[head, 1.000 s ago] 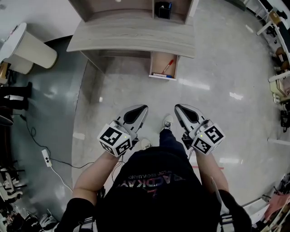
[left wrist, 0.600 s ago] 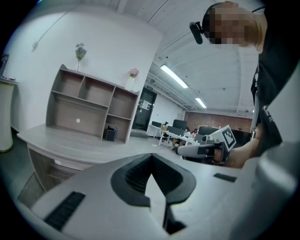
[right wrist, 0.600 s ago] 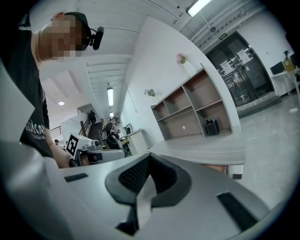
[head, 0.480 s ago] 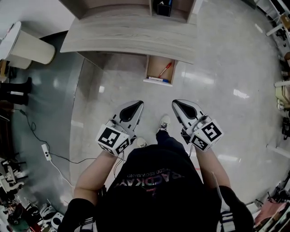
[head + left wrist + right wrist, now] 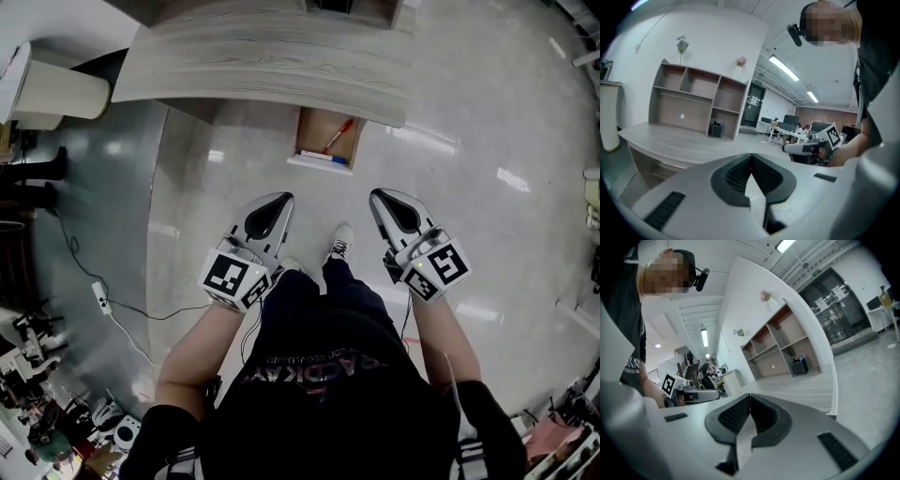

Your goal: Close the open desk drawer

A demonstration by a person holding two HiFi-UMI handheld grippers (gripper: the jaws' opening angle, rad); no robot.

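Jutting open from desk (image 5: 262, 70), well ahead: drawer (image 5: 324, 145); clenched shut on nothing: left gripper (image 5: 283, 199), right gripper (image 5: 378, 197); could jam drawer askew by pushing off-centre, or bounce it back by shoving hard.

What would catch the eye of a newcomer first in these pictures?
The two grippers stand out first: the left gripper and the right gripper, both shut and empty, are held side by side in the middle of the head view. Just ahead of them, the open drawer juts from under the grey wooden desk, with a red pen and a blue pen inside.
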